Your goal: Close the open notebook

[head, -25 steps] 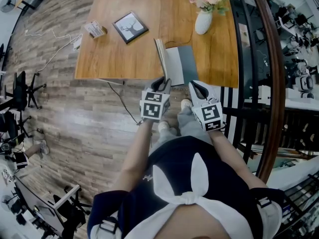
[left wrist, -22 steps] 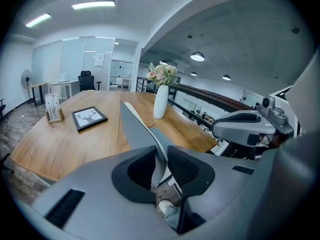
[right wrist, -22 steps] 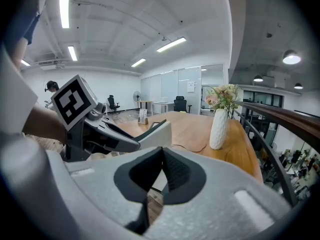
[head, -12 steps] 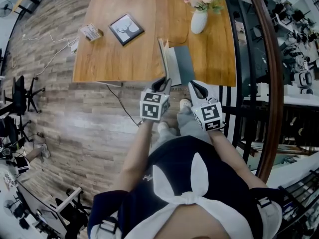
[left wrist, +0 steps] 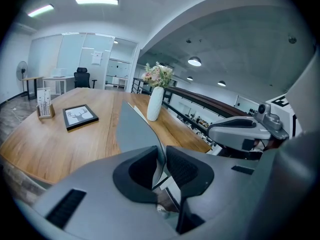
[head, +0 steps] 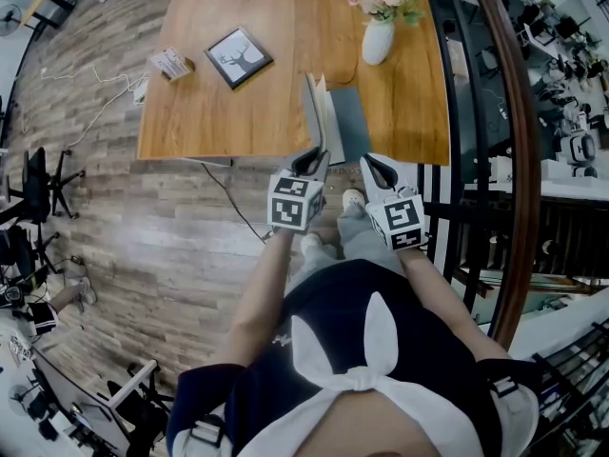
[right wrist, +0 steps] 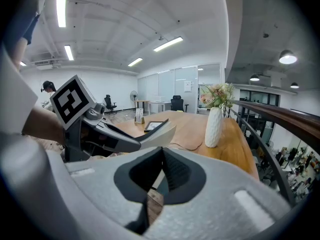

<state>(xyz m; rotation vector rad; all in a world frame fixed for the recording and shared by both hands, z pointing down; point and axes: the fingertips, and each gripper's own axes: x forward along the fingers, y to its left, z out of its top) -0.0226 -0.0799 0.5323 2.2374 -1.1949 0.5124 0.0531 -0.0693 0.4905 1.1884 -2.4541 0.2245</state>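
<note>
The grey notebook (head: 348,124) lies at the near edge of the wooden table (head: 228,112). Its left cover (head: 313,114) stands almost upright on its spine, with pale pages beside it. My left gripper (head: 310,160) is shut on that cover's near edge. In the left gripper view the grey cover (left wrist: 131,131) rises between the pads of the left gripper (left wrist: 161,156), whose jaws have just been closing on it. My right gripper (head: 377,167) hovers just off the table edge by the notebook's right half. In the right gripper view the right gripper (right wrist: 161,159) is shut on nothing.
A white vase of flowers (head: 378,38) stands just beyond the notebook. A framed deer picture (head: 240,56) and a small card stand (head: 171,63) sit at the table's left. Cables (head: 95,103) trail on the wood floor. A dark railing (head: 476,112) runs along the right.
The left cover has swung up from leaning left to nearly upright. Both grippers have stayed almost where they were.
</note>
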